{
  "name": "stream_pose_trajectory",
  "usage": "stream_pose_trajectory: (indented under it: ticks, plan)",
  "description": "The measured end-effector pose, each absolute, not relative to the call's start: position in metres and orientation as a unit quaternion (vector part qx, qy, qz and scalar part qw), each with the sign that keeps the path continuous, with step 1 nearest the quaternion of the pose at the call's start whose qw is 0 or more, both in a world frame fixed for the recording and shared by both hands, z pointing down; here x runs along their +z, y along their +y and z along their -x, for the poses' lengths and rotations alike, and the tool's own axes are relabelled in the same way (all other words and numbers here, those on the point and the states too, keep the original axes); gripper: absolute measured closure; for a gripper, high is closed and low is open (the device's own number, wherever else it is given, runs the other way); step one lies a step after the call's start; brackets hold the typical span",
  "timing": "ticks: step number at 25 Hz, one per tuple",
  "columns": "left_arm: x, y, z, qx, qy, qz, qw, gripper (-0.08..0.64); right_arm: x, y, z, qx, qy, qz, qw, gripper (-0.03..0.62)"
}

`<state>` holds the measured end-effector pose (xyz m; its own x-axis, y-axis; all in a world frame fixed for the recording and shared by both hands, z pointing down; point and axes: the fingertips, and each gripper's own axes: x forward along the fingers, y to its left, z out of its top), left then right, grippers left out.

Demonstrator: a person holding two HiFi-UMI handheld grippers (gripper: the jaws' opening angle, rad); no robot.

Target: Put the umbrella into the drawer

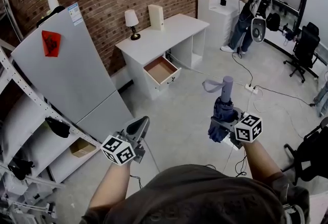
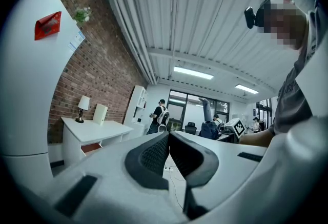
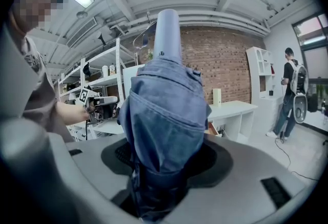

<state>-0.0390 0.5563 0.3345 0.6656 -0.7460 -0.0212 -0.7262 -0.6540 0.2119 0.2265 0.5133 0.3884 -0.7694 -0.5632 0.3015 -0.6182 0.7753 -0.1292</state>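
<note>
1. Head view: the right gripper [image 1: 222, 128] is clamped on the folded blue umbrella [image 1: 224, 110], held above the floor well apart from the white desk [image 1: 169, 33].
2. The umbrella's long axis runs away from the person, with the grey handle [image 1: 227, 84] foremost.
3. The left gripper [image 1: 139, 126] has its jaws together with nothing between them, and is also well short of the desk.
4. The desk's drawer [image 1: 160, 69] stands open.

Both forearms outstretched; left gripper [image 1: 138, 126] fingers [image 2: 154, 159] together, empty; right gripper [image 1: 224, 125] fingers [image 3: 218, 159] clamped on the umbrella [image 1: 225, 101].
</note>
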Motion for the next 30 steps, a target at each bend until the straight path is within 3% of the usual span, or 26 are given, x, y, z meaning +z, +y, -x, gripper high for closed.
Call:
stream_pose_trajectory:
  ticks: [15,23,30]
  plan:
    - [0.341,0.542,-0.069,-0.052,-0.407,-0.906,0.103,0.558,0.395,0.493,-0.340,0.116,-0.929,-0.329,0.126,0.345]
    - [0.350,0.476,-0.059,-0.060,-0.372,-0.920,0.109,0.558,0.401,0.442,-0.322,0.120,-0.922,-0.346,0.130,0.345]
    - [0.356,0.355,-0.008,-0.073,-0.323,-0.938,0.103,0.558,0.400,0.352,-0.271,0.110,-0.908,-0.383,0.129,0.345]
